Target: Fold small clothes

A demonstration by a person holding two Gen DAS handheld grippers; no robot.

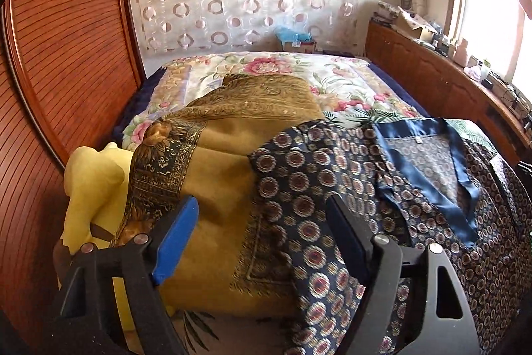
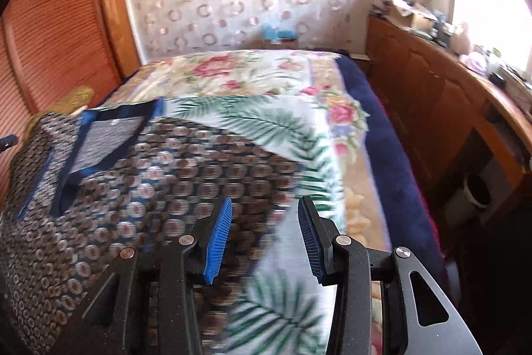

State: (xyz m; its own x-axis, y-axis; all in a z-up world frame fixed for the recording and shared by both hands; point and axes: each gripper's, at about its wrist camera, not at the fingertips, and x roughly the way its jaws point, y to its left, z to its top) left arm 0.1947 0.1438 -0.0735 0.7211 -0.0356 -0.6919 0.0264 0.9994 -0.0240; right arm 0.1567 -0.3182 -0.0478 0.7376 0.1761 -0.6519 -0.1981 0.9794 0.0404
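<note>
A navy garment with a round medallion print and a satin blue neckline (image 1: 365, 175) lies spread on the bed, its collar toward the far side. It also shows in the right wrist view (image 2: 139, 175), blurred. My left gripper (image 1: 262, 215) is open and empty, hovering over the garment's left edge. My right gripper (image 2: 264, 208) is open and empty, above the garment's right edge where it meets the palm-leaf sheet (image 2: 266, 125).
A mustard patterned cloth (image 1: 239, 128) and a yellow item (image 1: 93, 188) lie left of the garment. The bed has a floral quilt (image 1: 332, 72) with a navy border (image 2: 382, 138). A wooden slatted wardrobe (image 1: 66, 55) stands left, a cluttered wooden cabinet (image 1: 432, 79) right.
</note>
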